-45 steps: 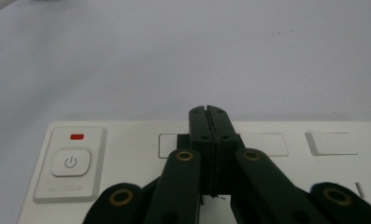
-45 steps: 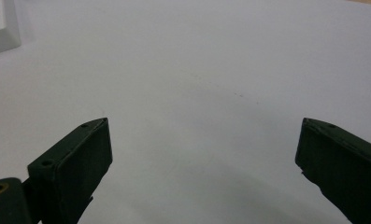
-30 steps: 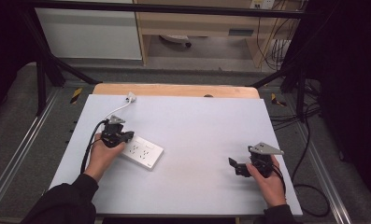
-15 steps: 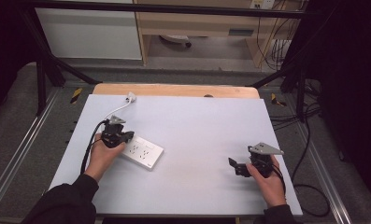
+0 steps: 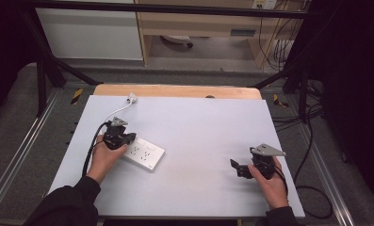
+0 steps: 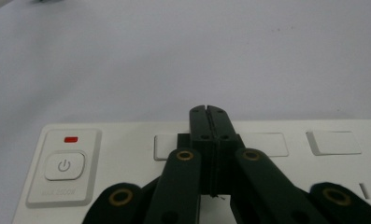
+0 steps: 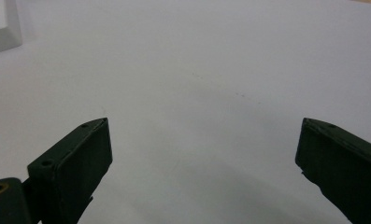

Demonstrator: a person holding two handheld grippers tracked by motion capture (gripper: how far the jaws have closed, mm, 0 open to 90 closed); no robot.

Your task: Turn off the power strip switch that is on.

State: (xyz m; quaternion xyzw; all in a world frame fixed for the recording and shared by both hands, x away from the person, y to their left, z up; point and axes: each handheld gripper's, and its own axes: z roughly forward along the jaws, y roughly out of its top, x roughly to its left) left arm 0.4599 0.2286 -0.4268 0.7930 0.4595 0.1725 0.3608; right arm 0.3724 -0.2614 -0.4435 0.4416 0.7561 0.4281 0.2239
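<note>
A white power strip [image 5: 143,152] lies flat on the left half of the white table [image 5: 194,127], its white cord [image 5: 121,108] running toward the far left corner. My left gripper [image 5: 124,139] rests over the strip's near-left end, jaws shut with nothing between them. In the left gripper view the closed tips [image 6: 210,116] sit above the power strip [image 6: 276,158], right of its power button [image 6: 64,165] and red light [image 6: 71,139]. My right gripper [image 5: 236,167] hovers low over bare table at the right, jaws open and empty [image 7: 204,135]. A corner of the strip [image 7: 3,25] shows far off.
A wooden board edge [image 5: 175,90] runs along the table's far side. Black frame bars [image 5: 48,61] and loose cables [image 5: 293,122] stand beyond and to the right of the table. A wooden shelf unit [image 5: 208,28] sits on the floor behind.
</note>
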